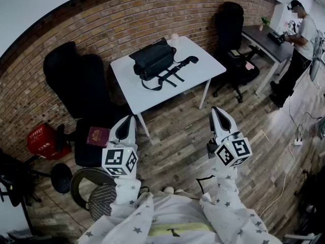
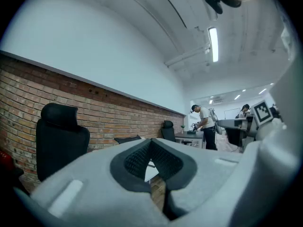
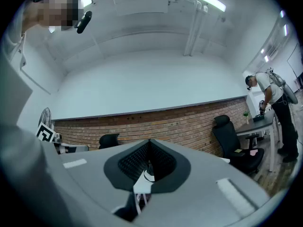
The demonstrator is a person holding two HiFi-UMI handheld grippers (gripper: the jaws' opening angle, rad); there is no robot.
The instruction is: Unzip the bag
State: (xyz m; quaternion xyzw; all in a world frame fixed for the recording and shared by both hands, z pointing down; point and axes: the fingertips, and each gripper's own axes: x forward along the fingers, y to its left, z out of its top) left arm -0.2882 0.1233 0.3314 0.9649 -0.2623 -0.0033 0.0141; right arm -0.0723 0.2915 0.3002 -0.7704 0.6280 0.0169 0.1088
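In the head view the black bag (image 1: 152,59) sits at twelve o'clock on the white counter (image 1: 203,70), its strap (image 1: 175,71) trailing toward four o'clock and its zip too small to make out. The left hand-held gripper (image 1: 128,120) and right hand-held gripper (image 1: 217,111) hang well short of it at seven and five o'clock, so the step is probably the approach: move in, steady the bag with one, pinch the zip pull with the other. The left gripper view shows jaws pressed together on nothing, and the right gripper view shows the same, so each must open before gripping.
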